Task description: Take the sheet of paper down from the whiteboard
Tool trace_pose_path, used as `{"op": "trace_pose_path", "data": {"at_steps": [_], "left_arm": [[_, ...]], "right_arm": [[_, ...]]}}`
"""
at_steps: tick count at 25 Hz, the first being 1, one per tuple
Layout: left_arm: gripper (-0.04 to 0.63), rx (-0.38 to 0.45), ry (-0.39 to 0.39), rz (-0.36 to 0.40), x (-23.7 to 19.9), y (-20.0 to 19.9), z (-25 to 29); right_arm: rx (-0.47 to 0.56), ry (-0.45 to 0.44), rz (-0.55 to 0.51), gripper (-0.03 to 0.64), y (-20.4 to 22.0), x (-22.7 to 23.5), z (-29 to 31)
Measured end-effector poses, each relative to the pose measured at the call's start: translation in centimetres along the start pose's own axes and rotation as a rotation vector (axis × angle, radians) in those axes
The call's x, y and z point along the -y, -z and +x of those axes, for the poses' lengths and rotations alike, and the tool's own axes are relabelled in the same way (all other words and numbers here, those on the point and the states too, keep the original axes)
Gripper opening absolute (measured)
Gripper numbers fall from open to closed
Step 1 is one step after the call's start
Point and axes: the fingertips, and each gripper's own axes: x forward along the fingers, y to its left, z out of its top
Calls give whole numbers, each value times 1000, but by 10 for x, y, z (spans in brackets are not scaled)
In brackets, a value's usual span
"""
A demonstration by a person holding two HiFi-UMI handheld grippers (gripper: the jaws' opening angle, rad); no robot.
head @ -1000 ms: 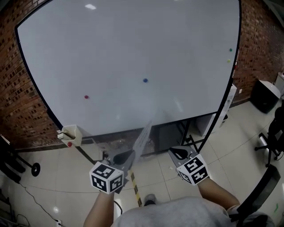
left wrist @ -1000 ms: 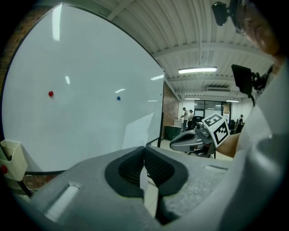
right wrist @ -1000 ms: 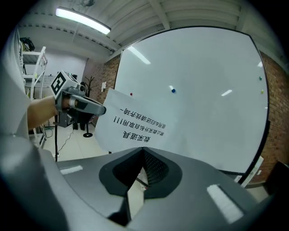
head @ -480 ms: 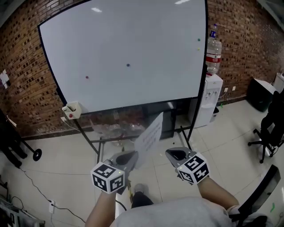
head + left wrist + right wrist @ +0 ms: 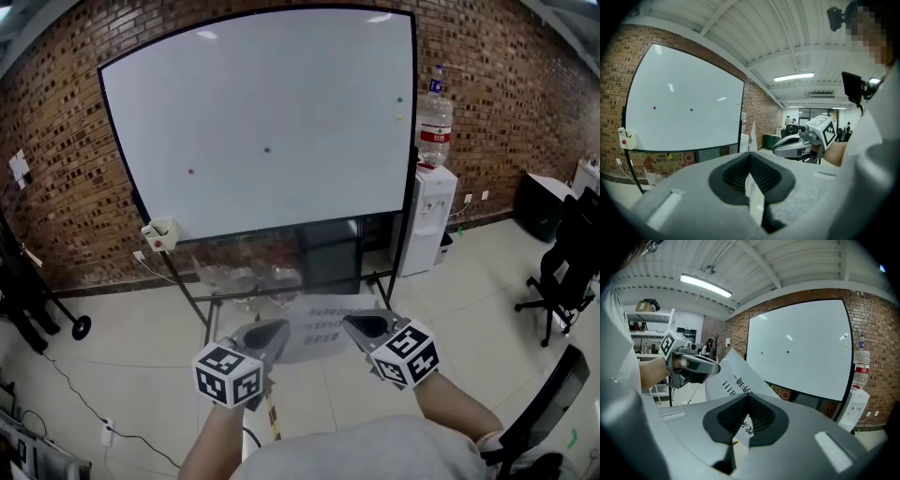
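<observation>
The white sheet of paper [image 5: 322, 328] with printed lines is off the whiteboard [image 5: 262, 122] and hangs roughly level between my two grippers, well in front of the board. My left gripper [image 5: 272, 331] is shut on the sheet's left edge, which stands pinched between the pads [image 5: 751, 174]. My right gripper [image 5: 361, 325] is shut on the right edge, and the paper [image 5: 733, 380] rises from its jaws towards the left gripper [image 5: 691, 364]. The right gripper [image 5: 801, 143] shows in the left gripper view beside the paper's thin edge.
Small magnets stay on the board: red [image 5: 190, 172], blue [image 5: 266, 149], green [image 5: 398, 99]. A small box [image 5: 159, 233] hangs at the board's lower left. A water dispenser [image 5: 427, 220] stands to the right, and an office chair [image 5: 562, 272] farther right. Brick wall behind.
The view has pulled back from the whiteboard, which now looks smaller and farther off. The sheet has swung from standing upright by the left gripper to lying nearly flat between both grippers.
</observation>
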Motion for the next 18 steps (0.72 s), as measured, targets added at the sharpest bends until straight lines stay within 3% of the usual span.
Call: {"op": "trace_pose_path", "data": {"at_steps": [7, 18], "left_arm": [[2, 25, 4, 34, 16, -7, -14], [3, 7, 0, 48, 18, -3, -21]], "right_arm": [[53, 5, 26, 2, -11, -9, -15], [50, -3, 25, 2, -9, -19, -16]]}}
